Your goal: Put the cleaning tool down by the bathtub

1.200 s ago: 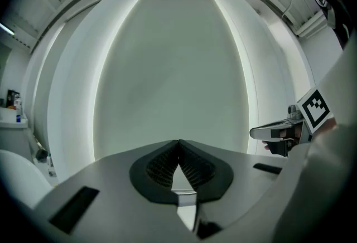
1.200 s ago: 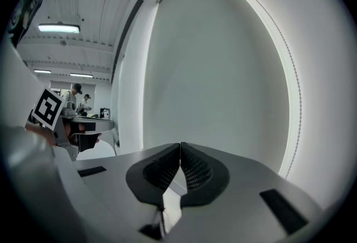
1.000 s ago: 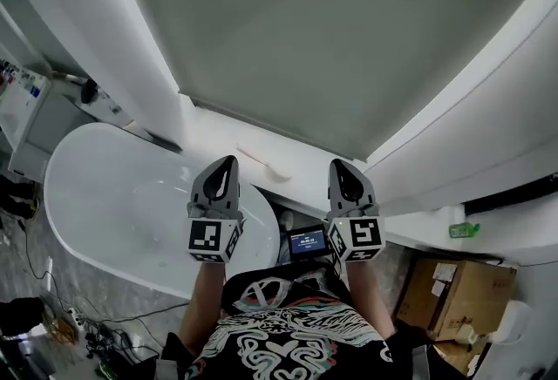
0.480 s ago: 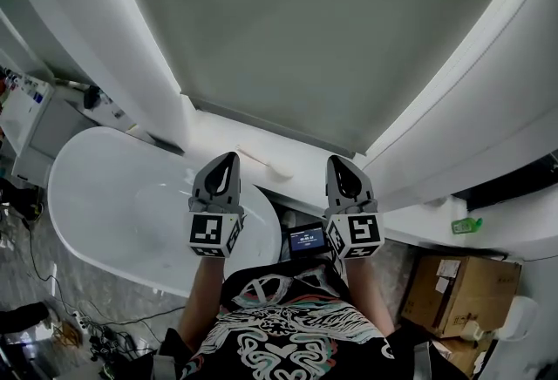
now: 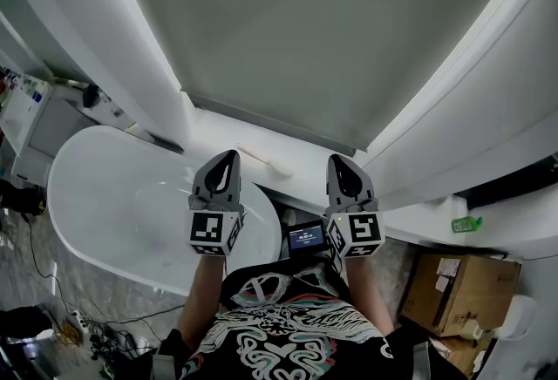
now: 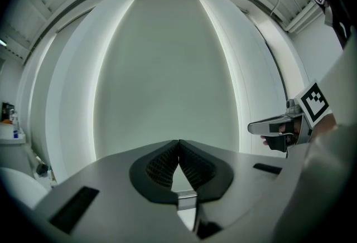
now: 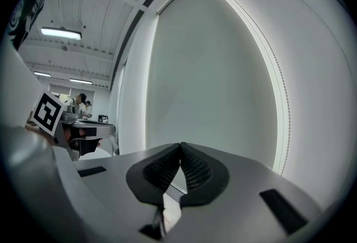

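Observation:
In the head view a white oval bathtub (image 5: 113,195) lies at the lower left. Past its right end, a slim white long-handled tool (image 5: 264,163) rests on the white ledge under the window blind. No gripper touches it. My left gripper (image 5: 228,159) is held level over the tub's right end, shut and empty; its jaw tips (image 6: 178,141) meet. My right gripper (image 5: 338,162) is held level beside it, about a hand's width to the right, also shut with nothing between its tips (image 7: 181,145). Each gripper shows in the other's view: the right gripper (image 6: 254,126), the left gripper (image 7: 111,127).
A large grey roller blind (image 5: 331,30) fills the wall ahead. A small lit screen (image 5: 308,240) sits at my chest between the arms. A green bottle (image 5: 465,224) lies on the right ledge, a cardboard box (image 5: 458,295) below it. Cables (image 5: 96,335) lie on the floor at left.
The head view has shifted slightly. Both grippers stay level, side by side and shut, as before.

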### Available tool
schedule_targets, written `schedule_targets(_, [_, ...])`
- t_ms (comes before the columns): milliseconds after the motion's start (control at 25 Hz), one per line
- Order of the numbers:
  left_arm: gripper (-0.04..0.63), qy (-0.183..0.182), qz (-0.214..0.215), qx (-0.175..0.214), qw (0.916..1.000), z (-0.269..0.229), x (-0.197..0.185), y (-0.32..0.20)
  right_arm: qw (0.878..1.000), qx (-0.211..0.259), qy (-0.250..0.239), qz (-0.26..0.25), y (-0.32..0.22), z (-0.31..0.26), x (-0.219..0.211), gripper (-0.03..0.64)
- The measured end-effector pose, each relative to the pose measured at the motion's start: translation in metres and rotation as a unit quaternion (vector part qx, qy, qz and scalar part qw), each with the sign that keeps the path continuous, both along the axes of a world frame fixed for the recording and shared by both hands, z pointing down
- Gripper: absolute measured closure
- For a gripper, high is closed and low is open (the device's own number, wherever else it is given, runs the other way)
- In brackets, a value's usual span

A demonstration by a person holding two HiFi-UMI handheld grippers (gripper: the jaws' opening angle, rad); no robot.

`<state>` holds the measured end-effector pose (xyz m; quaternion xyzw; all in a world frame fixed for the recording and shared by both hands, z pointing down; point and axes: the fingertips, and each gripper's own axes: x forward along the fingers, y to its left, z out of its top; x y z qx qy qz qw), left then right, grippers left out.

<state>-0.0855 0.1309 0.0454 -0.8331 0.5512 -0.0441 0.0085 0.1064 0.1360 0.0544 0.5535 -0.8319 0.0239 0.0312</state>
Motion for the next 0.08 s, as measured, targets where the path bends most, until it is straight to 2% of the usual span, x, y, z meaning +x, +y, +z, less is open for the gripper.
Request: schedule_targets(80, [0.578, -0.001, 0.0, -0.001, 1.0, 0.0013, -0.0008, 0.0004, 1.0, 0.0, -0.001, 0.001, -0.0007, 0.0006, 0.0002, 0.591])
